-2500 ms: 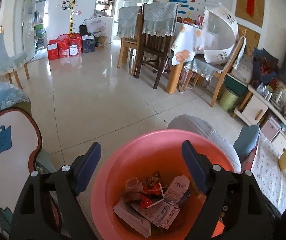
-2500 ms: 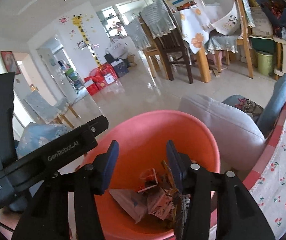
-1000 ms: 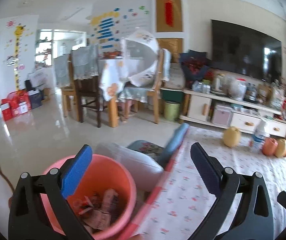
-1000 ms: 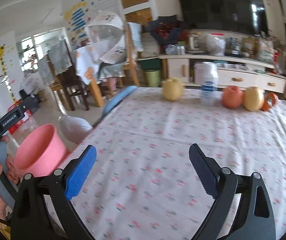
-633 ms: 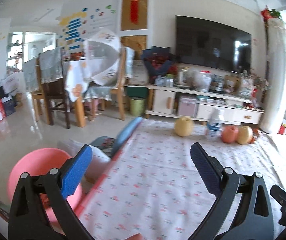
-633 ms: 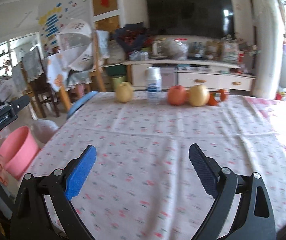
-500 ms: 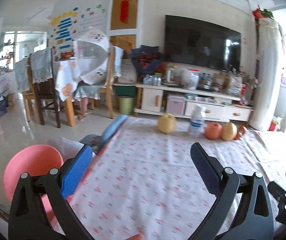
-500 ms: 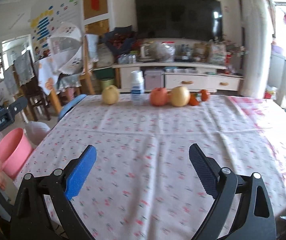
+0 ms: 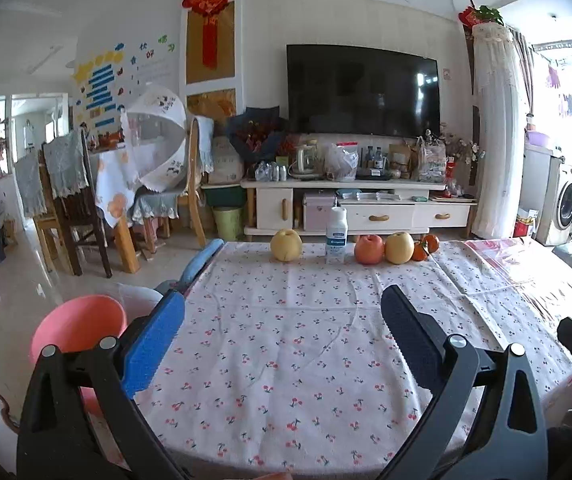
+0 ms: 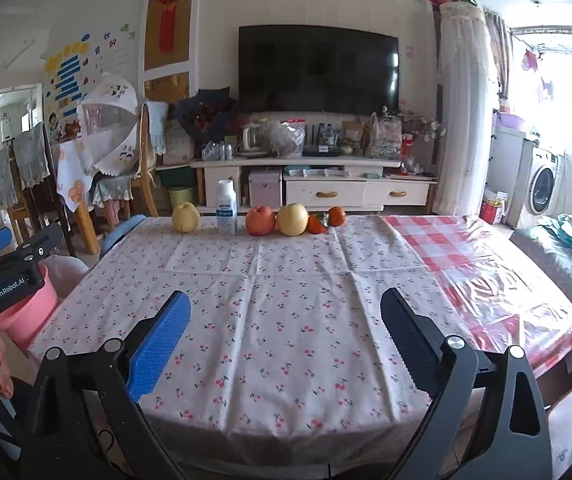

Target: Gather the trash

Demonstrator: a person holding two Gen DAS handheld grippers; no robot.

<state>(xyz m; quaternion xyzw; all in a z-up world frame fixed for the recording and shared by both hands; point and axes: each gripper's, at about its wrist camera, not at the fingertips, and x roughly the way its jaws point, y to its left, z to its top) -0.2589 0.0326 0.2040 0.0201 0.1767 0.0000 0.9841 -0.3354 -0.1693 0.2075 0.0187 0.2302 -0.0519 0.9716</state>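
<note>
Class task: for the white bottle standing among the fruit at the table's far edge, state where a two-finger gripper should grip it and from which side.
Grip the white bottle across its straight body, below the cap, approaching from the near side: it stands upright, with clear gaps to the fruit on either side.

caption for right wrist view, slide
Open right claw over cherry-print tablecloth; fruit row and bottle at far edge.

Daylight is flooding in from the right of both frames, blowing out the window area point(image 10: 558, 76) to white; glare is shining off the plastic table cover point(image 10: 482, 280) at right; the fisheye lens is bending walls at the edges, with dark vignetting filling the corners; the centre is staying sharp, shadows falling soft.
</note>
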